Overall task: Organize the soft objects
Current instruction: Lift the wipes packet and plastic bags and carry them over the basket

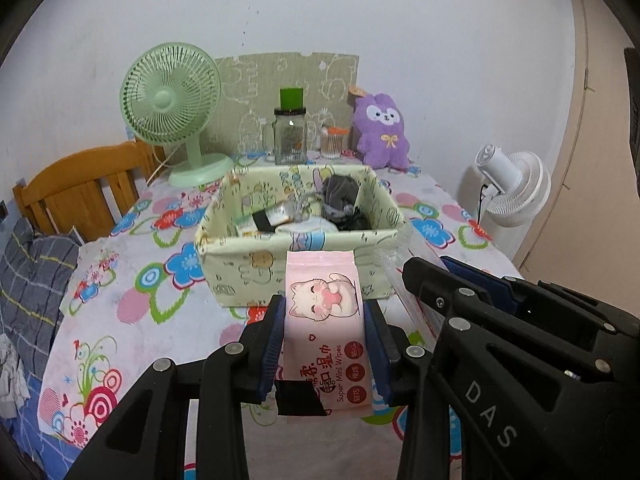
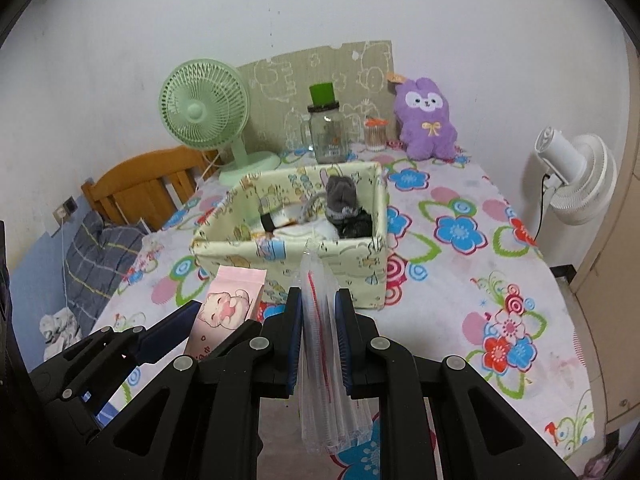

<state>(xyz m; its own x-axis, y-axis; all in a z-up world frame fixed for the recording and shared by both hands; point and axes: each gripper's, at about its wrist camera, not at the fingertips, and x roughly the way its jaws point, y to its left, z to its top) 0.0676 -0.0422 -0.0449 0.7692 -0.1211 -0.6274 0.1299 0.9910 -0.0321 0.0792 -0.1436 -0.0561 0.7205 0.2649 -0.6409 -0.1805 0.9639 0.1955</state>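
Wipes (image 1: 324, 332) are clamped in left gripper (image 1: 325, 344) jaws, bag (image 2: 320, 340) in right gripper (image 2: 319, 344) jaws, raised for the bin (image 1: 224, 248) at 12 o'clock.

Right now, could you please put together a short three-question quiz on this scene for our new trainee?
1. True or false: the left tool grips the pink wipes pack.
2. What is pinched in the right tool? A) a grey sock B) a clear plastic bag C) a glass jar
3. Which toy sits against the wall beyond the fabric box?

Key:
1. True; its pads press both sides of the pack.
2. B; the clear plastic bag, with a red zip line, hangs between the shut pads.
3. The purple plush, to the right of the glass jar.
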